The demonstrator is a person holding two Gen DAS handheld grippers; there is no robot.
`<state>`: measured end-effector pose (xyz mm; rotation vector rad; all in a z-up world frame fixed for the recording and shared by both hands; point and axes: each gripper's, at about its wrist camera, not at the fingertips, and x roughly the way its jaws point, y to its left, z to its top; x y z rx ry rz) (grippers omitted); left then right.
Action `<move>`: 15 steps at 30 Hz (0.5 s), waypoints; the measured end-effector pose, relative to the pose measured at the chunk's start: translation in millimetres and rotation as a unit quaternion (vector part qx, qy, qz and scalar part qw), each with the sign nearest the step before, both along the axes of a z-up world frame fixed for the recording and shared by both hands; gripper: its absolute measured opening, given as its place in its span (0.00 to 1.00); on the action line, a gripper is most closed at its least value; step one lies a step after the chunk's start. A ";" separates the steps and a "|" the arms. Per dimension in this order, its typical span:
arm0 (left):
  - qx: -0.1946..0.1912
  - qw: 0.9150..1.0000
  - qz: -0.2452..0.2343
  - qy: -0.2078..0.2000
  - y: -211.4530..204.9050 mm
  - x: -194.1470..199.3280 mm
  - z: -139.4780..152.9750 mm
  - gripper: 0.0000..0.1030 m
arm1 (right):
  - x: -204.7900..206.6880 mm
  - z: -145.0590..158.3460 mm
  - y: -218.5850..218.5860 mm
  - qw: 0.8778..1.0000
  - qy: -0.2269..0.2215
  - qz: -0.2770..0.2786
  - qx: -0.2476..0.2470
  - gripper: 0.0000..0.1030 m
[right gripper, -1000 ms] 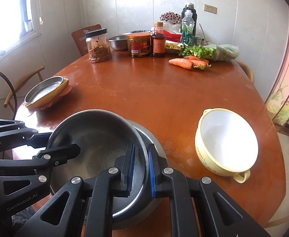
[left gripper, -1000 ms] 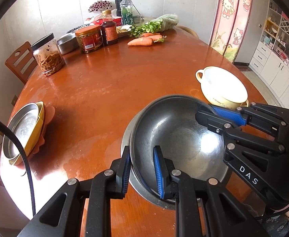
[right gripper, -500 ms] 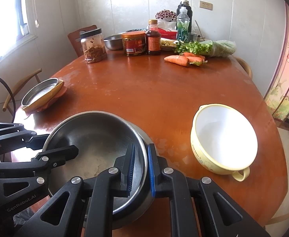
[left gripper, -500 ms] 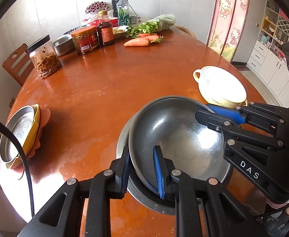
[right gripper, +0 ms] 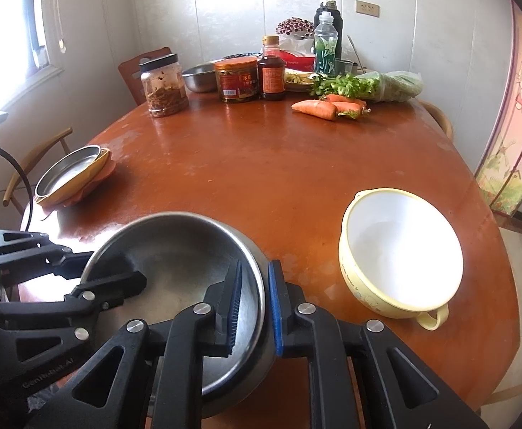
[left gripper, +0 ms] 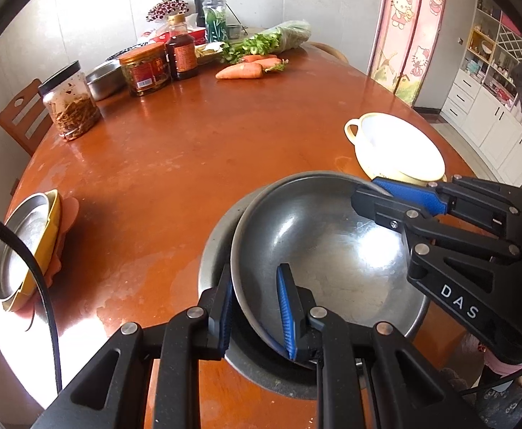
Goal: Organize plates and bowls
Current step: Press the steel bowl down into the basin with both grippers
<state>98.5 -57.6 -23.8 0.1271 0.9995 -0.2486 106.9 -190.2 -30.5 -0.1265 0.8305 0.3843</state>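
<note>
A steel bowl [left gripper: 325, 250] sits inside a larger steel bowl [left gripper: 214, 250] at the near edge of the brown table [left gripper: 189, 164]. My left gripper [left gripper: 255, 307] is shut on the inner bowl's near-left rim. My right gripper [right gripper: 255, 304] is shut on the same bowl's [right gripper: 175, 261] opposite rim; it shows in the left wrist view [left gripper: 389, 196] too. A yellow bowl with a white inside [right gripper: 400, 250] stands to the right, also in the left wrist view [left gripper: 396, 150]. A stack of a steel plate, a yellow plate and an orange plate [right gripper: 75, 175] lies at the table's left edge.
Jars, bottles, a steel basin [right gripper: 198, 78], carrots [right gripper: 318, 107] and greens stand at the far end of the table. Wooden chairs [right gripper: 143, 71] stand at the far left. White cabinets [left gripper: 482, 107] are at the right of the room.
The inner steel bowl has sunk lower into the larger one, which is now mostly hidden in the right wrist view. Both grippers keep their hold on its rim.
</note>
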 end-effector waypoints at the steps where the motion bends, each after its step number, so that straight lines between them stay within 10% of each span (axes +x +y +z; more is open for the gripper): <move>1: 0.001 1.000 0.000 -0.001 -0.4 0.5 -0.2 0.22 | 0.6 -0.4 -0.6 1.000 0.000 -0.001 -0.002 0.16; 15: -0.003 1.000 -0.018 -0.010 -17.3 19.9 -1.7 0.22 | 12.7 -2.8 -19.2 1.000 0.007 -0.028 -0.003 0.21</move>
